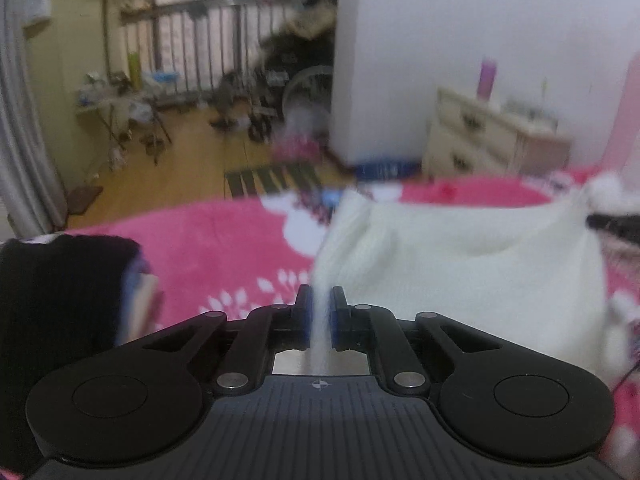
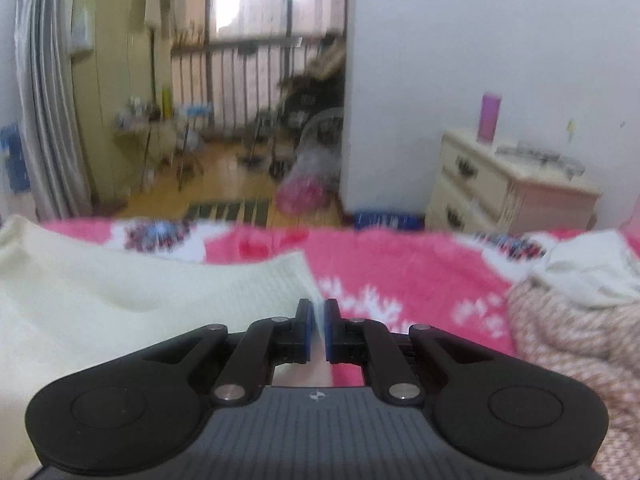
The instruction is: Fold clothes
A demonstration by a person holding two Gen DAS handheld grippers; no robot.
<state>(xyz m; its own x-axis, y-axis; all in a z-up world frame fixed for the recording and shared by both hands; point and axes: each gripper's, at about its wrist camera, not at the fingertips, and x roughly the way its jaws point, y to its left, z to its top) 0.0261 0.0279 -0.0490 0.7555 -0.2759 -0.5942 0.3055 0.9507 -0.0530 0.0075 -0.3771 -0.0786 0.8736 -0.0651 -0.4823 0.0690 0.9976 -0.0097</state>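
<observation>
A cream-white knitted garment (image 1: 460, 256) lies across the pink flowered blanket (image 1: 224, 248) on the bed. My left gripper (image 1: 320, 300) is shut on its left corner, and a strip of the white cloth runs down between the blue pads. In the right wrist view the same garment (image 2: 132, 300) spreads to the left. My right gripper (image 2: 318, 312) is shut on its right corner, with a thin fold of cloth pinched between the pads. The cloth hangs slack between the two grips.
A dark folded garment (image 1: 60, 292) lies at the left on the blanket. A pink-and-white knit (image 2: 580, 340) and a white cloth (image 2: 592, 272) are heaped at the right. Beyond the bed stand a cream dresser (image 2: 508, 184) and a striped floor mat (image 1: 272, 178).
</observation>
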